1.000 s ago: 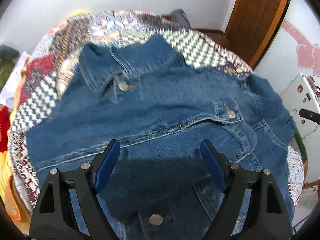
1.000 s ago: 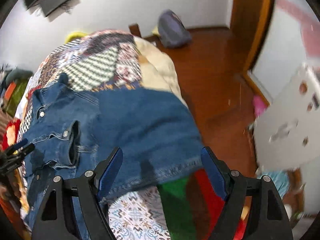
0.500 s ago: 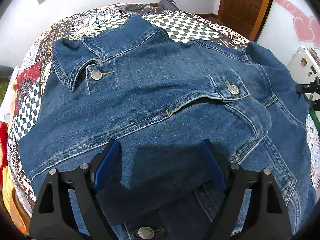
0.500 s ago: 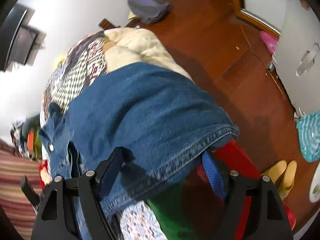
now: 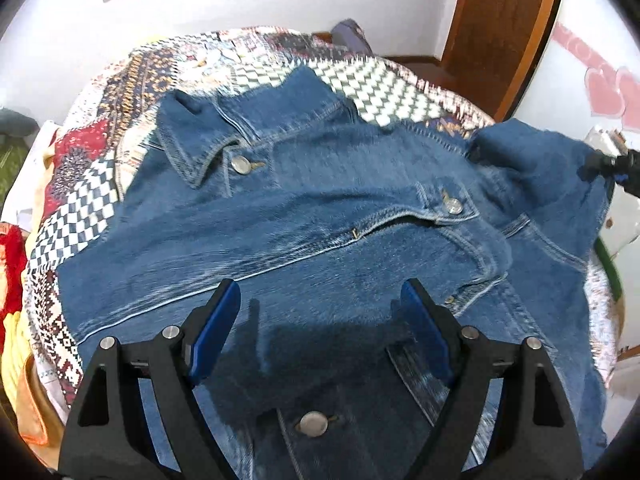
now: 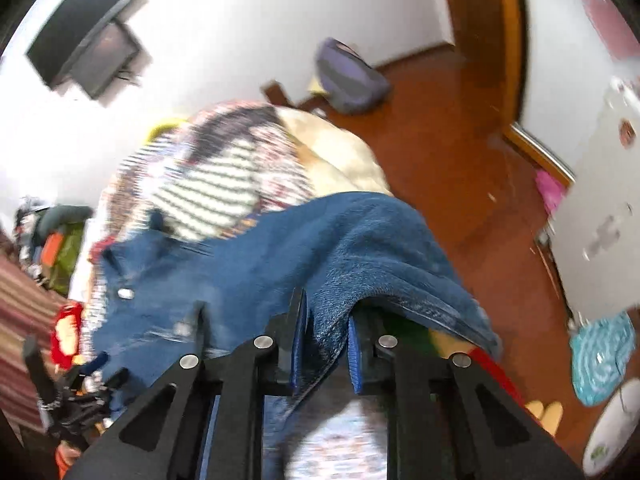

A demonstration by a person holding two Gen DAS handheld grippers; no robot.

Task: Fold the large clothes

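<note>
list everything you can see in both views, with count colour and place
jacket: 1, blue denim, spread front-up on the bed
quilt: 1, multicolour patchwork, covering the bed under the jacket
bag: 1, grey-purple, on the floor by the far wall
screen: 1, black, on the white wall
door: 1, brown wood, far right
cabinet: 1, white, right of the bed
mat: 1, teal, on the floor at right
left gripper: 1, black with blue fingers, open above the jacket
right gripper: 1, black with blue fingers, shut on the jacket's edge
</note>
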